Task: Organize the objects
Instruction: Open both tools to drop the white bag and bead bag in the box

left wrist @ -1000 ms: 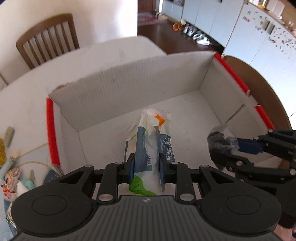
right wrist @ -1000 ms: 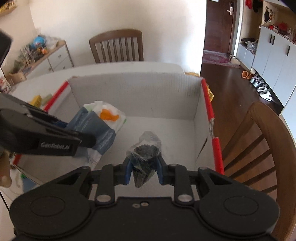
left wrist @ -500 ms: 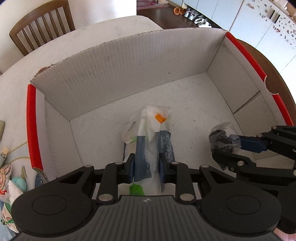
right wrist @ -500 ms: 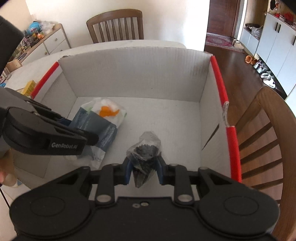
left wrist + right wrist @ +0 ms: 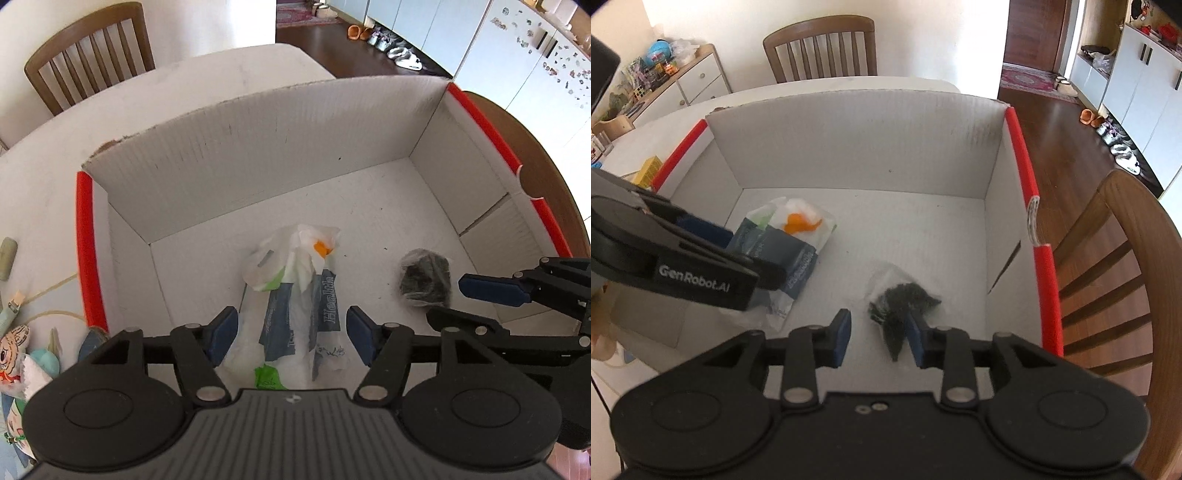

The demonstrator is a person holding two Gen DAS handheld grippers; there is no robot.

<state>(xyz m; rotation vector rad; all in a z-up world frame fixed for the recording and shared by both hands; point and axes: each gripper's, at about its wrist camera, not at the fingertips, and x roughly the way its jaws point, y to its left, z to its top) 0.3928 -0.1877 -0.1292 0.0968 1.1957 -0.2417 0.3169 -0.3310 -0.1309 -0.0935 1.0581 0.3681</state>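
The white table (image 5: 229, 74) spreads out ahead of both my grippers and carries everything else. On it, straight in front of me, stands the big white cardboard box (image 5: 258, 147) with red strips along its side rims; both my grippers reach in over its near edge. Past its far wall a wooden chair (image 5: 820, 48) stands at the table, and another wooden chair (image 5: 1126, 266) sits just off to the right of my right gripper.

My left gripper (image 5: 291, 334) has its jaws spread wide, one blue pad on each side of the plastic bag (image 5: 295, 295), with a clear gap to the bag on both sides. The bag lies on the box floor directly between and ahead of those fingers, white and blue with "Health" printed along it, a green patch at the near end and an orange spot at the far, crumpled end. In the right wrist view the same bag lies ahead and to the left, partly hidden behind my left gripper's arm.

My right gripper (image 5: 877, 339) is also parted, jaws a fair way apart. The small dark bundle (image 5: 901, 306) in clear wrap rests on the box floor just ahead of it, close against the right finger; I cannot tell whether it touches that pad. The left finger is well clear of it.

To the left of my left gripper, outside the box, small toys and packets (image 5: 22, 354) lie on the table.
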